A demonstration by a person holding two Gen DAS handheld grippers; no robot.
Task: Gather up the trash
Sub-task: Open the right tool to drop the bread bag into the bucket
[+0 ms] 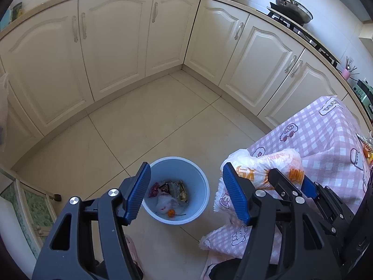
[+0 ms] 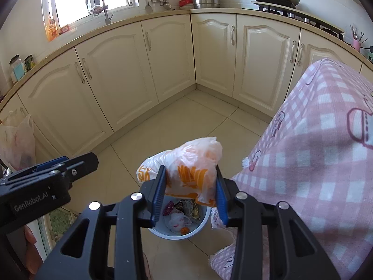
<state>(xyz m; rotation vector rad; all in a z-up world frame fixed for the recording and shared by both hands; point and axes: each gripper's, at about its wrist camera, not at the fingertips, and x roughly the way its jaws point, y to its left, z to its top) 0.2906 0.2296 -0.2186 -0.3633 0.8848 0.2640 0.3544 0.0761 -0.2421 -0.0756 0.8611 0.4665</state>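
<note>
Plastic bag (image 2: 190, 170), white with orange print, above the blue bin (image 2: 205, 219).
We pinch it in the right gripper (image 2: 190, 194); our left gripper (image 1: 186, 193) hangs spread and empty over the bin.

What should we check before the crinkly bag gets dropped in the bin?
1. Right gripper holding the plastic bag firmly: ok.
2. Bag directly above the blue bin: cannot tell; it looks near the bin's edge.
3. Bin has room: ok, only a few wrappers at the bottom.
4. Left gripper empty and open: ok.
5. Pink checked tablecloth clear of the bag: cannot tell; it hangs close beside.
</note>
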